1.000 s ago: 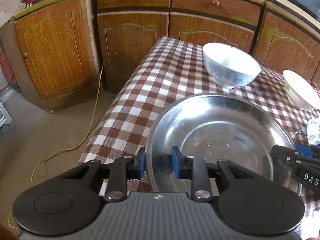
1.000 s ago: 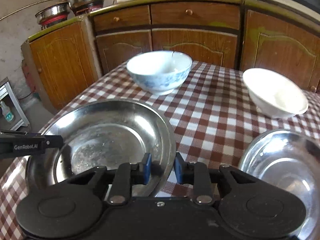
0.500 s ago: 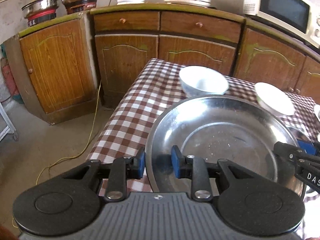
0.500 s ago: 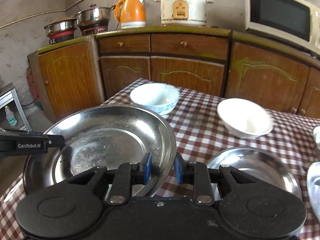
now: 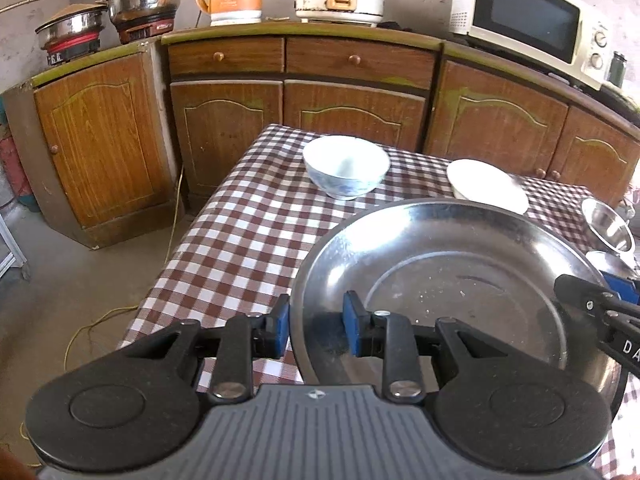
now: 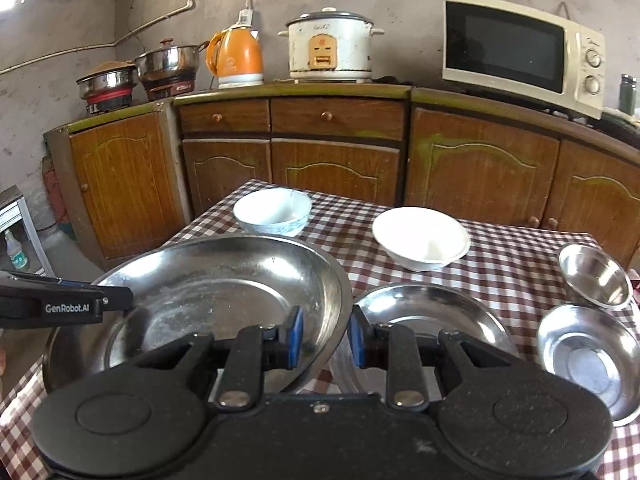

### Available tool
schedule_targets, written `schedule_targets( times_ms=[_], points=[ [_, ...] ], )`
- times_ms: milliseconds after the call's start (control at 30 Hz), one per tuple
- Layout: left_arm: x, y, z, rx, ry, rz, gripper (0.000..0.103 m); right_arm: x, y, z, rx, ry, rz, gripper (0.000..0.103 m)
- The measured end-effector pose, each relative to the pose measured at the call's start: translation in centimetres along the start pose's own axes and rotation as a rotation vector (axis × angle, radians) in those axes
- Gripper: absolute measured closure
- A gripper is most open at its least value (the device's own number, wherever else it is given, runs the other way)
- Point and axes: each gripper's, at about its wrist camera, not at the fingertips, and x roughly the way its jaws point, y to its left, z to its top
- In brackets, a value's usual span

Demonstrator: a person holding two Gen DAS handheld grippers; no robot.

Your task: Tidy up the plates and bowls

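A large steel plate [image 5: 460, 280] is held up above the checked table [image 5: 240, 232] by both grippers. My left gripper [image 5: 316, 326] is shut on its left rim. My right gripper [image 6: 325, 334] is shut on its right rim; the plate also shows in the right wrist view [image 6: 224, 292]. On the table stand a blue-patterned white bowl [image 6: 273, 211], a plain white bowl [image 6: 420, 239], a second steel plate [image 6: 432, 312], and two steel bowls [image 6: 592, 268] [image 6: 592, 356] at the right.
Wooden cabinets [image 6: 332, 160] run behind the table, with pots, an orange kettle [image 6: 236, 58], a rice cooker [image 6: 330, 46] and a microwave [image 6: 520, 54] on top. A yellow cable [image 5: 100, 320] lies on the floor left of the table.
Both grippers have lifted the large steel plate up and back from the table; the views rose, so the counter top and appliances now show.
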Motion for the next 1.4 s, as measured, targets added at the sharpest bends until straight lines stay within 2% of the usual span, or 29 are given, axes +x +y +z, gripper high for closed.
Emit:
schedule_targets(
  times_ms=[767,1400],
  points=[
    [-2.9,-3.0,-2.1,-0.004,-0.005,-0.049,0.073,-5.5,-2.6,-1.1,0.065,-0.034,-0.045,0.071],
    [-4.9,-5.7,-3.1,0.040,-0.024,-0.082,0.073,-8.7,-4.9,-2.4,0.109,-0.048,-0.076,0.071]
  ],
)
